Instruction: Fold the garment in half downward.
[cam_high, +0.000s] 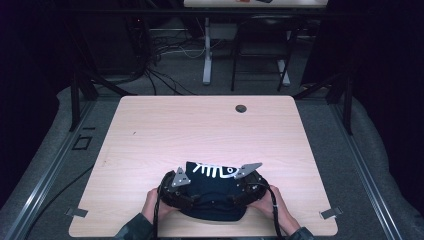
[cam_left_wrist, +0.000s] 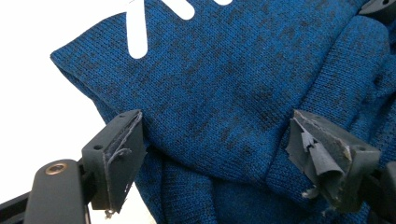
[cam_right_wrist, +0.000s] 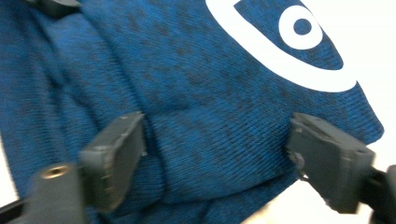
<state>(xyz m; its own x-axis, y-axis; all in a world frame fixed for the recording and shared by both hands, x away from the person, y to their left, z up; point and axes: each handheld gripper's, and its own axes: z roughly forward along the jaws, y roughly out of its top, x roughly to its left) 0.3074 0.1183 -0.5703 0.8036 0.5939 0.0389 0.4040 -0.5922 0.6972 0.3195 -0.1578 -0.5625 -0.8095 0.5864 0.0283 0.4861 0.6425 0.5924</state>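
Blue knit garment (cam_high: 212, 192) | lies between left gripper (cam_left_wrist: 217, 154) and right gripper (cam_right_wrist: 217, 154) | both spread wide, ungripped

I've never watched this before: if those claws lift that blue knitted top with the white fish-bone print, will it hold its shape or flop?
Probably flop: the blue knitted top already lies in soft folds and bunches between the open left gripper and right gripper. Its knit looks grippy, so slipping seems unlikely. Pushed, it would likely wrinkle rather than slide across the table.

A lab: bare wooden table (cam_high: 210, 130), black curtains, floor cables (cam_high: 165, 75), metal framing.
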